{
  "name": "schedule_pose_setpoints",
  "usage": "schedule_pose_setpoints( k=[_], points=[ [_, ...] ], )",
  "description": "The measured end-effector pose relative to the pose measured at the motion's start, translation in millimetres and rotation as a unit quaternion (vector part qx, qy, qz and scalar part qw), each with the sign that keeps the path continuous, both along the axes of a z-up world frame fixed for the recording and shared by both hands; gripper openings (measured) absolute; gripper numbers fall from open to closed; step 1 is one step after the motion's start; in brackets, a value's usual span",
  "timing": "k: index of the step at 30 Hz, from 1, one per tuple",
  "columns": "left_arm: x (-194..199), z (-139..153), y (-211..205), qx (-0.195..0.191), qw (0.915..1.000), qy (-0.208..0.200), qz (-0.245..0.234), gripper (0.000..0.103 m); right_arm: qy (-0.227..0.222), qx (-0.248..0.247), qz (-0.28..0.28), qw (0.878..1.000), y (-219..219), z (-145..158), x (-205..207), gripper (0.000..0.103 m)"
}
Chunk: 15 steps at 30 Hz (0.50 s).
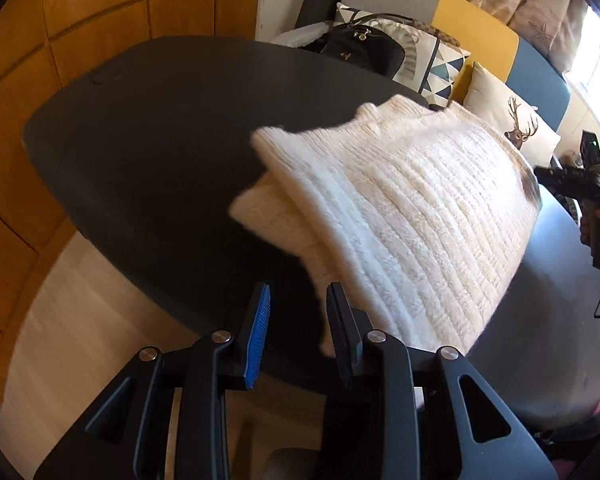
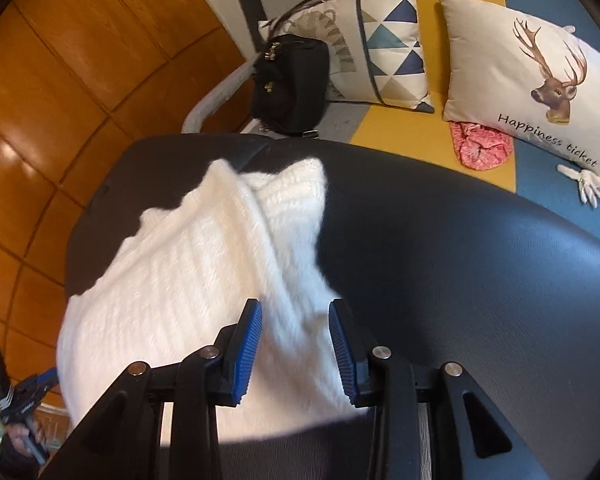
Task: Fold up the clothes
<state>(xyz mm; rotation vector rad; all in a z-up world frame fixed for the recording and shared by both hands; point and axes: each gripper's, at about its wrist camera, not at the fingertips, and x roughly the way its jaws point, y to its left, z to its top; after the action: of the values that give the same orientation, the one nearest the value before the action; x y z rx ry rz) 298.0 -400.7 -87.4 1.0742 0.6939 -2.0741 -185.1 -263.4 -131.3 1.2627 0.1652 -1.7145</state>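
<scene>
Both tools parted, empty; folded white sweater [image 1: 400, 216] on dark table [image 1: 160, 140]; cushions beyond.

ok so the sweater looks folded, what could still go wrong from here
The white sweater lies half folded near the far edge of the dark table; a push could slide it off toward the sofa. The left gripper and right gripper are open right at the fluffy knit, so a finger could snag fibres. The loose upper layer may spring open.

"Happiness ticket" on the deer cushion [image 2: 532, 72] (black script, lower edge)
</scene>
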Motion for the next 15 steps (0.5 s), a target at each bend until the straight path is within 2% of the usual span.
schedule_pose_setpoints(
  k=[3,6,9,12,15],
  points=[
    [0,23,-8,-0.012,0.9988,0.048,-0.001,0.032,0.01,0.024,0.028,0.999,11,-6,9,0.035],
    [-45,41,-11,-0.045,0.995,0.074,-0.049,0.032,-0.002,0.033,0.034,0.999,23,-17,15,0.035],
    [-117,38,-8,-0.051,0.9869,0.088,-0.126,0.032,-0.009,0.031,0.025,0.999,28,-26,11,0.035],
    [-200,22,9,-0.059,0.9724,0.08,-0.211,0.032,-0.016,0.025,0.012,1.0,29,-31,8,0.035],
    [-271,2,15,-0.043,0.9584,0.064,-0.275,0.032,0.022,0.033,0.025,0.999,25,-31,15,0.034]
  ],
)
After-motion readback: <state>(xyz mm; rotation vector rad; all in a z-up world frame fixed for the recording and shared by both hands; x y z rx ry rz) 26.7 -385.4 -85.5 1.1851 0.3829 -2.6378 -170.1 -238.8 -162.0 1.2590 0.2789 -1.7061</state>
